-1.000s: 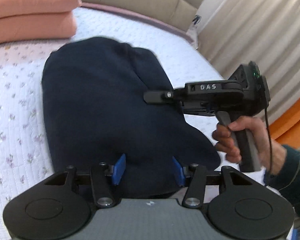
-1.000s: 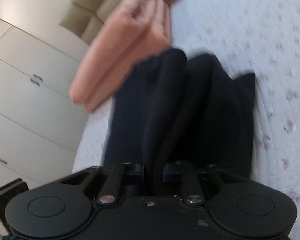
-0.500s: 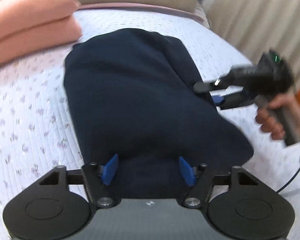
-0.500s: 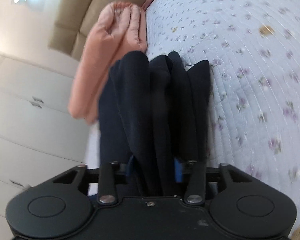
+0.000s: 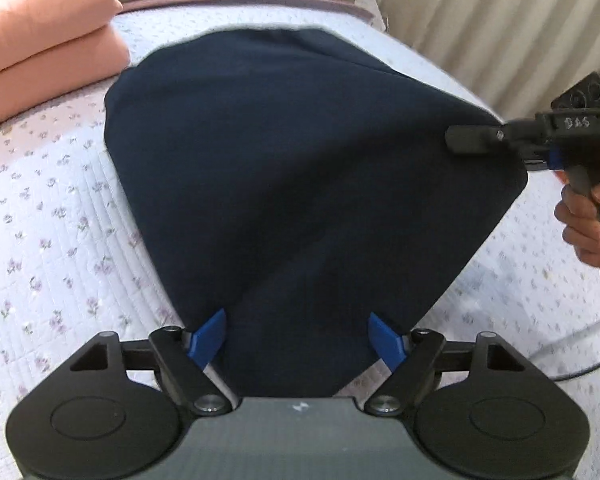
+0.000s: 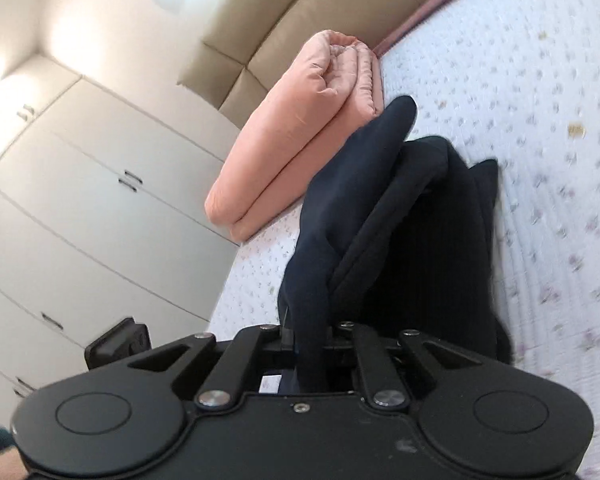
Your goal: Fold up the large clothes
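A navy blue garment (image 5: 292, 168) lies folded on the bed. My left gripper (image 5: 296, 334) is open, its blue pads (image 5: 208, 338) wide apart over the garment's near edge. My right gripper (image 6: 308, 344) is shut on a fold of the same garment (image 6: 400, 216) and holds it lifted. In the left wrist view the right gripper (image 5: 476, 140) grips the garment's right corner, with a hand on its handle.
The bed has a white floral quilt (image 5: 40, 240). A folded pink blanket (image 5: 44, 32) lies at the back left, also in the right wrist view (image 6: 300, 140). Beige headboard, curtains (image 5: 480, 12) at right, white wardrobe doors (image 6: 80, 220).
The right gripper closed on the garment's right edge and pulled it out to the right and up. The left gripper's pads stayed open over the near edge as the view moved closer.
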A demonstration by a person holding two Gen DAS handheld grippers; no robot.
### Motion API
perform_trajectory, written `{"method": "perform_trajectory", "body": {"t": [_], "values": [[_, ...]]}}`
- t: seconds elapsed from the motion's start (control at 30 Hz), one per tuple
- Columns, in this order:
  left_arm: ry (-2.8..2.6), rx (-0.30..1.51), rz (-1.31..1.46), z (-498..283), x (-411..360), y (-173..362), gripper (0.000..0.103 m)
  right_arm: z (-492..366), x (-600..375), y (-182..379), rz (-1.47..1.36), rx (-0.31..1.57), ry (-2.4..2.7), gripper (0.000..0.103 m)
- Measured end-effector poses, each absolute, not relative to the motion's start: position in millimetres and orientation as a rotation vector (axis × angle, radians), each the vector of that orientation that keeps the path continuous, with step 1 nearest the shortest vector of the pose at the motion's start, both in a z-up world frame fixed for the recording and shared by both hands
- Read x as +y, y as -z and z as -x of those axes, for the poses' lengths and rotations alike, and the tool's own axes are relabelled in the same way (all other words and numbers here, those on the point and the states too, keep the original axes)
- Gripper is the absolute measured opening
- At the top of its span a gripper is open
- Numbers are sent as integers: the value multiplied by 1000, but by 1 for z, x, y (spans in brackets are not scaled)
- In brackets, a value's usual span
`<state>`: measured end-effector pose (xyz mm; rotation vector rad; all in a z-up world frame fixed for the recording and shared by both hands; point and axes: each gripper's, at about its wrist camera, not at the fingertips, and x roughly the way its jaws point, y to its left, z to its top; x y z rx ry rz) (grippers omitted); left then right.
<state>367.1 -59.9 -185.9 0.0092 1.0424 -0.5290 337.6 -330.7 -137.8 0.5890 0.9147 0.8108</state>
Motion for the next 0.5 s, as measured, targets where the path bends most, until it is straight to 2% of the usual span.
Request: {"method": "perform_trajectory", "body": {"t": [0.13,0.17,0.2,0.23,0.27,0.3,0.33,0.37,0.4,0.43,0.5], "values": [[478,1133,-20,-376,-57,208,78,-351,-329,209,-530,1091,-688,9],[473,1186,11,-379,-52,215,74,-354,-328,222,-518,1121,-677,14],[484,1230,70,-381,-46,219,71,-356,-328,226,-509,1134,-682,13],[492,1256,133,-382,-40,218,65,-358,-330,222,-516,1138,-688,22],[492,1261,176,-382,-33,214,65,-358,-331,214,-510,1142,-690,48],[488,1250,190,-383,-28,208,65,-359,-333,200,-474,1139,-700,56],[483,1221,195,-384,-22,198,67,-360,-333,184,-422,1121,-726,77],[482,1186,196,-387,-17,188,72,-359,-334,167,-370,1082,-733,93],[475,1138,197,-392,-12,177,77,-358,-337,153,-329,1036,-731,94],[465,1099,195,-399,-8,171,87,-363,-336,140,-297,989,-727,101],[433,1015,184,-421,-3,163,95,-384,-327,126,-267,910,-713,103]]}}
